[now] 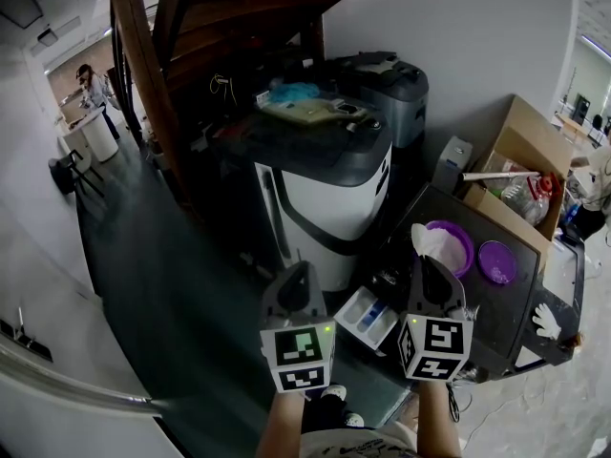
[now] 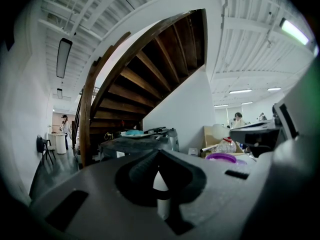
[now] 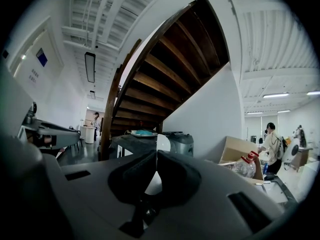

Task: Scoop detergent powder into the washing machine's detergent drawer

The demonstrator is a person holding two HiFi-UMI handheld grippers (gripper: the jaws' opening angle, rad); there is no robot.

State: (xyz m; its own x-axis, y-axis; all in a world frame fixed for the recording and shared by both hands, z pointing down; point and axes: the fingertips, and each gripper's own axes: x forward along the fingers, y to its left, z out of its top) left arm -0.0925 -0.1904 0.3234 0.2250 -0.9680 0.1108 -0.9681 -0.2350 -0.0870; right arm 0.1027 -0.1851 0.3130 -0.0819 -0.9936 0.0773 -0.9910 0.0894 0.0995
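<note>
purple tub (image 1: 463, 251) stands open in the head view, lid (image 1: 496, 261) beside it; drawer (image 1: 368, 318) juts out between my left gripper (image 1: 296, 270) and right gripper (image 1: 427, 263). left gripper view: jaws pinched together, empty. right gripper view: likewise. powder in the drawer i can't make out; scooping may be ahead or done.

Left claw (image 2: 158, 154) closed, empty; wooden staircase (image 2: 150, 79) beyond.

No readable text or numbers, wall sign (image 3: 40, 59) — print too small, bottle label (image 3: 251, 160) — blurred
</note>
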